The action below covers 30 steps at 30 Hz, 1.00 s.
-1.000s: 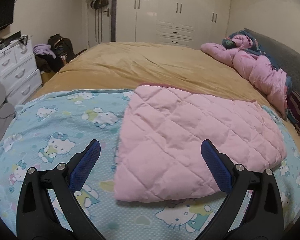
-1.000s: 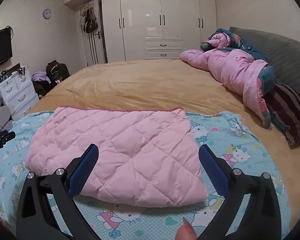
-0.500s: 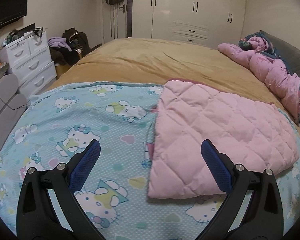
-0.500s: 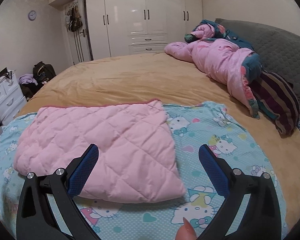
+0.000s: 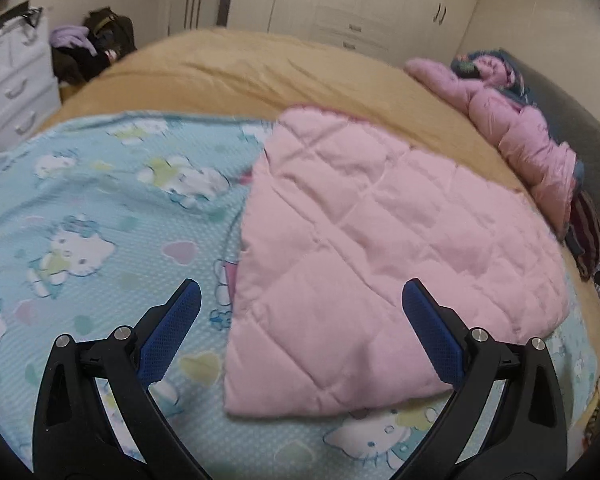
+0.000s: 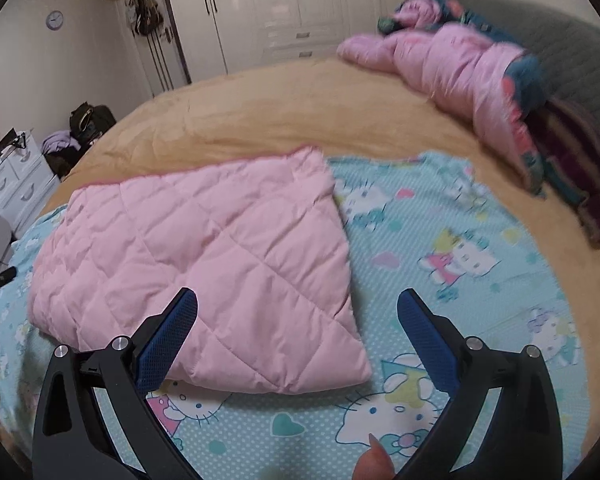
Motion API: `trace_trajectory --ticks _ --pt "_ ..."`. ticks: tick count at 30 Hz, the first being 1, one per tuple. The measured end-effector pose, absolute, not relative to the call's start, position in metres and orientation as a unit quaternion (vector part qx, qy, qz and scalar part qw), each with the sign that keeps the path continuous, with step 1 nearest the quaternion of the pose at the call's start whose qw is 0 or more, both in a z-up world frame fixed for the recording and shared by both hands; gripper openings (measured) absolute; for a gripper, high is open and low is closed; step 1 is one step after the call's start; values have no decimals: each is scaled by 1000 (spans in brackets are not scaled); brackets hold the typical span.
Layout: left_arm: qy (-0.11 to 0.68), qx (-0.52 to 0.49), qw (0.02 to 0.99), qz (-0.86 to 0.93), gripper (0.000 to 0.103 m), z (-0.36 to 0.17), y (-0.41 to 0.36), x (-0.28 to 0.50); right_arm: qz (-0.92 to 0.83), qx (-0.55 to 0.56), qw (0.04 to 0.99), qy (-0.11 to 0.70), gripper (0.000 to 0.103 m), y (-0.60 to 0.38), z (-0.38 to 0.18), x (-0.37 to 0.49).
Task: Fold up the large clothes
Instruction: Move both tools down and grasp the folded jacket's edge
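Cartoon-cat sheet point(image 5: 100, 216) under folded pink quilted garment point(image 5: 380, 248)

The left gripper point(image 5: 300, 300) hovers, jaws wide apart and empty; the folded pink quilted garment point(image 5: 380, 248) lies on the cartoon-cat sheet point(image 5: 100, 208).

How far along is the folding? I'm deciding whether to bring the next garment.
Done: the pink quilted garment lies folded in a flat rectangle on the cartoon-cat sheet. In hand: nothing; left gripper and right gripper are open, empty. Left: possibly another fold.
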<state>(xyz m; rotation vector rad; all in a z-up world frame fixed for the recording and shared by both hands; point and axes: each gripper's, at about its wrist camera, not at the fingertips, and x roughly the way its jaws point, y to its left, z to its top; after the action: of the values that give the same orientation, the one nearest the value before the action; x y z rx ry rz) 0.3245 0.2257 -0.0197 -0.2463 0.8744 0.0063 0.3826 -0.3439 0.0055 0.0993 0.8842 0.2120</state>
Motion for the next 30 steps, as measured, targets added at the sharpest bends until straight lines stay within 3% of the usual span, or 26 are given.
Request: trace_trajectory --ticks 15,30 --pt "483 -132 865 -30 95 -64 247 375 166 161 823 519 99 -371 -66 477" --pt "508 -176 839 -86 95 -95 245 420 251 178 744 593 99 -356 -115 535"
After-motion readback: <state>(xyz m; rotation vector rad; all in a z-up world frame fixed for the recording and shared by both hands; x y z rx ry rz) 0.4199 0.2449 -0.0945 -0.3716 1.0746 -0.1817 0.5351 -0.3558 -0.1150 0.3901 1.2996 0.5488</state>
